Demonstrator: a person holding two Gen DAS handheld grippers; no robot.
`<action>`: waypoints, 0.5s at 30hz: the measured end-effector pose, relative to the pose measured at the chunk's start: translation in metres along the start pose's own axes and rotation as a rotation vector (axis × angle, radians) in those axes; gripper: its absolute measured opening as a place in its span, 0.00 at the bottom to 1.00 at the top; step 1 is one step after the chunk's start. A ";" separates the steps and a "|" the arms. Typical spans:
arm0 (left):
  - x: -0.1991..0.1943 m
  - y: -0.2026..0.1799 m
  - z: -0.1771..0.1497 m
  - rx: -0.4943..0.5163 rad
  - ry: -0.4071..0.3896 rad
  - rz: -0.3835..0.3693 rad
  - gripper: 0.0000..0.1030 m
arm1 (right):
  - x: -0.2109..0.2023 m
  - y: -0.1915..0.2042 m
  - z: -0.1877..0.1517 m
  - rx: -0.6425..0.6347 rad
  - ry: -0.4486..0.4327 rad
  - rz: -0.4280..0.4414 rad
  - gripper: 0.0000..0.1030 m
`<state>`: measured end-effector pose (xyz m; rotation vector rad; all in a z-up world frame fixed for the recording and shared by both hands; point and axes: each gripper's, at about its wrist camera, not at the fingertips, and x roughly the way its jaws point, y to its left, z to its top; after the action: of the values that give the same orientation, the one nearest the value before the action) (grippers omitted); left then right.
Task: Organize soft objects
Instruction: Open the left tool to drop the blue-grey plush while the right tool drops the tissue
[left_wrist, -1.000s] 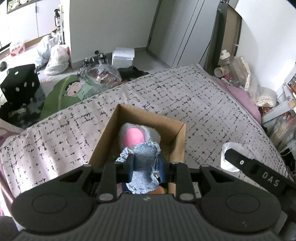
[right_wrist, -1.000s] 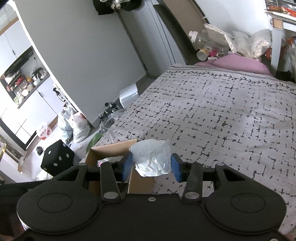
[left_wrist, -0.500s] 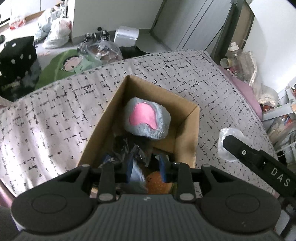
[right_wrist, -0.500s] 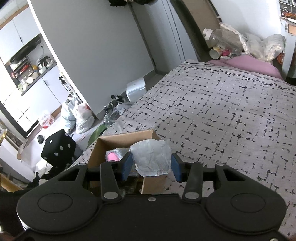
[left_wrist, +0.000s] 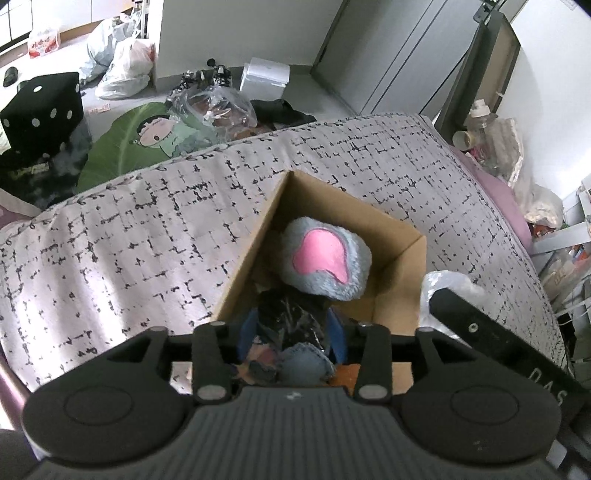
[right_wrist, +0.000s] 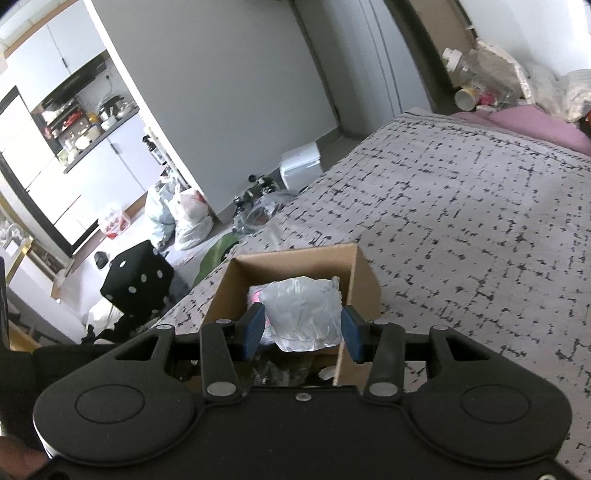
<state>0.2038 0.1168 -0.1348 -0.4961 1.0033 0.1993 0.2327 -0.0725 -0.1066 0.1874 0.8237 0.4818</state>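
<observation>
Released denim piece (left_wrist: 303, 363) lies inside box (left_wrist: 400, 295); left gripper (left_wrist: 291, 338) parted, right gripper (right_wrist: 300, 328) clamps plastic bundle (right_wrist: 303, 314) above rim.

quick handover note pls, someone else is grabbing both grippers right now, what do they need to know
Left hand-held gripper: open over the near end of the open brown cardboard box on the patterned grey bedspread; nothing clamped.
Right hand-held gripper: shut on a crumpled white plastic-wrapped bundle, held above the box.
In the box: a grey plush piece with a pink patch, a dark crinkly plastic-wrapped item, a pale blue denim piece and something orange.
Done: those items are boxed.
Left: lower the white bundle into the box and release. Any other items left cannot be seen.
</observation>
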 end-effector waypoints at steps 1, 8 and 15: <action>0.000 0.001 0.000 0.002 -0.002 0.001 0.44 | 0.001 0.002 0.000 -0.002 0.006 0.008 0.45; -0.006 0.010 0.005 -0.028 -0.005 -0.011 0.62 | -0.007 -0.010 0.005 0.061 -0.055 -0.045 0.74; -0.015 0.004 0.007 0.005 -0.014 -0.009 0.77 | -0.016 -0.026 0.002 0.124 -0.054 -0.049 0.80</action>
<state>0.1993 0.1245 -0.1203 -0.4939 0.9875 0.1918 0.2341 -0.1031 -0.1033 0.2931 0.8037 0.3781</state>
